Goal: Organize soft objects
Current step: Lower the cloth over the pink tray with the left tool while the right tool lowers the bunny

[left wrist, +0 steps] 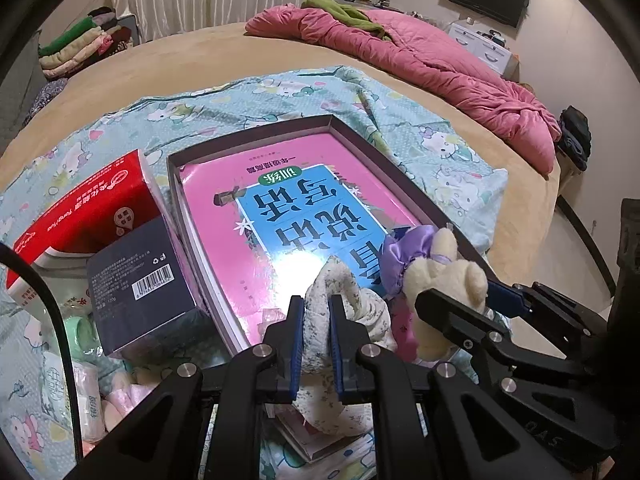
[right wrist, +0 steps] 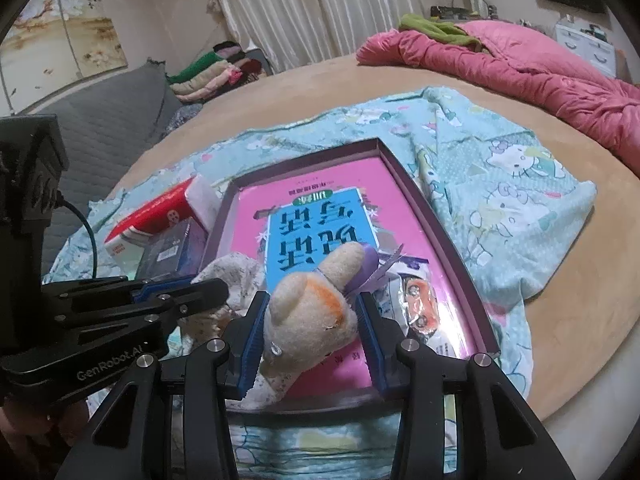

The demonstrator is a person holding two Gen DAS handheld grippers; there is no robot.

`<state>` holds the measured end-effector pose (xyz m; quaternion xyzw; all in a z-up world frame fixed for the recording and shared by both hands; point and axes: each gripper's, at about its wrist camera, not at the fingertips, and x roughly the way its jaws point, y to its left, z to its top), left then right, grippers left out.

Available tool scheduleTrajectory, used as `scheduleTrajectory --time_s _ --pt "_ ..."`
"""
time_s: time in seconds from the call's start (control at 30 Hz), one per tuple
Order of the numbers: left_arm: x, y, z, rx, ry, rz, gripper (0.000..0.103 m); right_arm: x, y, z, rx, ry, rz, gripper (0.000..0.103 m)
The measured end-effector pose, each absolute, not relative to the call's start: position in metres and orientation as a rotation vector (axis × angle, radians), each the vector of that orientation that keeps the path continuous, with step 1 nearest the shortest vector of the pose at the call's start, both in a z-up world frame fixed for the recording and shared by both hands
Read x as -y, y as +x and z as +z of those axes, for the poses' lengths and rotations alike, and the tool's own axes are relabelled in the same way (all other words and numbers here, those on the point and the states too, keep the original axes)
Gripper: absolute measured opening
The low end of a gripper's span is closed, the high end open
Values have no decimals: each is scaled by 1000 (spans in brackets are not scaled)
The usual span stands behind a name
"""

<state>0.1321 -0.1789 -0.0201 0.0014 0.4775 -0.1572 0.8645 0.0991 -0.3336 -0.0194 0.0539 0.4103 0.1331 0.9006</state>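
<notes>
Both sets of jaws are clamped on something soft: the left gripper [left wrist: 314, 312] has its blue pads pressed together on a bunch of pale floral cloth [left wrist: 360, 304], and the right gripper [right wrist: 310, 316] pinches a cream plush toy [right wrist: 308, 312] by the head, its jaws held apart by the toy's bulk. The toy has an orange patch on its face and a purple satin frill [left wrist: 404, 256] round its neck. The two grippers sit side by side, the left one's tip just beside the toy in the right wrist view, and both soft things hang over the near end of a shallow dark-walled box tray [right wrist: 444, 216].

Inside the tray lies a pink book [left wrist: 224, 216] with a blue panel of large characters, filling most of the floor; a small packet with an orange picture [right wrist: 420, 308] rests on the book near the toy. Just left of the tray stand a dark blue carton [left wrist: 140, 280] with a barcode and, behind it, a red and white box [left wrist: 84, 208], both touching or nearly touching the tray wall. All of this rests on a teal cartoon-print sheet [right wrist: 500, 184] spread over a tan bed [left wrist: 200, 60].

Further off, a crumpled pink quilt [left wrist: 440, 64] lies along the far side of the bed with a green garment [left wrist: 344, 10] on top, and a stack of folded clothes [right wrist: 204, 76] sits by the pale curtains [right wrist: 304, 4]
</notes>
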Motion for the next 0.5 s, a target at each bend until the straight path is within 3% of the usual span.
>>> scheduleTrajectory --time_s 0.5 --pt "176 133 -22 -1001 -3 -319 12 335 106 -31 -930 95 203 48"
